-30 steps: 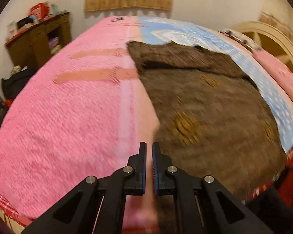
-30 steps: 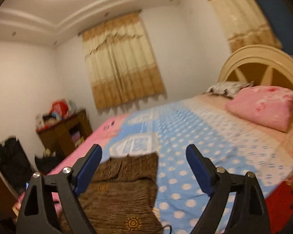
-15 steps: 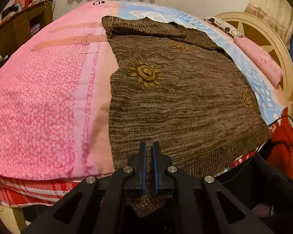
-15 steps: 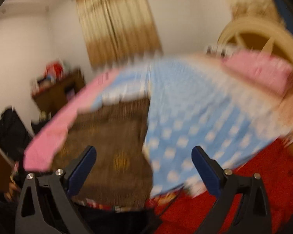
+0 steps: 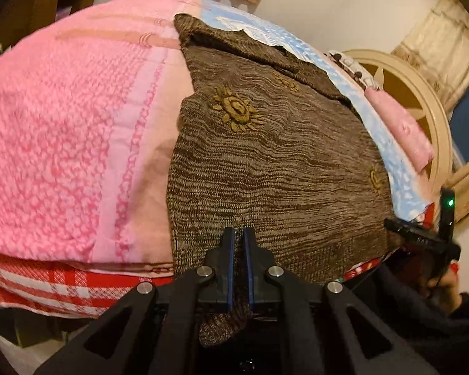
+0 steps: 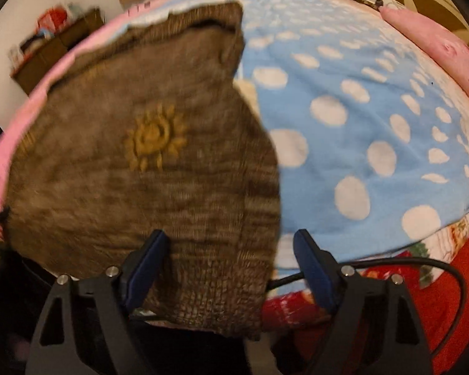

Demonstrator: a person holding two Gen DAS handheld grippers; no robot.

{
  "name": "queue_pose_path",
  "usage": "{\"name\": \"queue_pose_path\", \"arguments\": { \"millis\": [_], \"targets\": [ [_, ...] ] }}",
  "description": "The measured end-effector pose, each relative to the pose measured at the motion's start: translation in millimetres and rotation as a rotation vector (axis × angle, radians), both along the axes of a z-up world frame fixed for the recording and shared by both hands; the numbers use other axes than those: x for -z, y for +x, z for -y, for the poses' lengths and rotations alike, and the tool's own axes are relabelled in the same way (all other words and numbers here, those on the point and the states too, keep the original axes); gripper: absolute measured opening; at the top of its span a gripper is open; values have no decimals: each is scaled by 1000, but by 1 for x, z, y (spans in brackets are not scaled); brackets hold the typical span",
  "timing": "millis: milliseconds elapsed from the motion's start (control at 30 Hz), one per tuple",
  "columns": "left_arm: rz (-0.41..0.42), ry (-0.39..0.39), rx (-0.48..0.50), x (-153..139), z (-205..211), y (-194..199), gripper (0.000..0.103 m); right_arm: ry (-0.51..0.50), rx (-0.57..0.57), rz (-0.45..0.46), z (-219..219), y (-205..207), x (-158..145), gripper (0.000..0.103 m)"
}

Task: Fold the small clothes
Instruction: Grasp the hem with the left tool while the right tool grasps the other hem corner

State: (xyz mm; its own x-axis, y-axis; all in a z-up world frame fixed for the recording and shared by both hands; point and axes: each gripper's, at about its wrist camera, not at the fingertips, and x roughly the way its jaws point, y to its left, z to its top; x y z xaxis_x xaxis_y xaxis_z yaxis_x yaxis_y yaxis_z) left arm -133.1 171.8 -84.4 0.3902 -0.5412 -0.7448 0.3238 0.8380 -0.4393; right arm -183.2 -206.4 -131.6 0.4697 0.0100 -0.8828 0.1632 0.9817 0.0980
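A brown knit sweater (image 5: pixel 275 162) with gold sun motifs lies flat mid-frame on the bed, hem hanging over its near edge.

Coarse brown knit sweater (image 5: pixel 275 168), fleecy blanket (image 6: pixel 359 118)

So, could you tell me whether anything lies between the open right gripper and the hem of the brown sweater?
Nothing visible does. The right gripper straddles the near corner of the brown sweater, with only a black cable off beside it. The left gripper already pinches the hem.
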Motion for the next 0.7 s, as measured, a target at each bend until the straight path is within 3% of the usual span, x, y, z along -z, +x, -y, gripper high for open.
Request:
{"name": "queue_pose_path", "arguments": {
  "millis": [67,133,233,267,433,700],
  "targets": [
    [-9,-14,0,1,-1,-1,6,23,3,-6,4,-1,-3,84],
    [-10,-20,11,1,0,-3,6,44,5,-8,8,-4,-3,75],
    [-20,-52,26,2,3,-4,5,81,-37,4,9,-10,-4,28],
    [-25,-63,32,3,3,-4,5,98,-47,7,9,-12,-5,22],
    [-18,-69,47,-5,7,-5,3,245,-37,32,19,-22,-15,12],
    [115,-78,55,-54,7,-3,1,424,-51,223,40,-43,-71,10]
  ]
}}
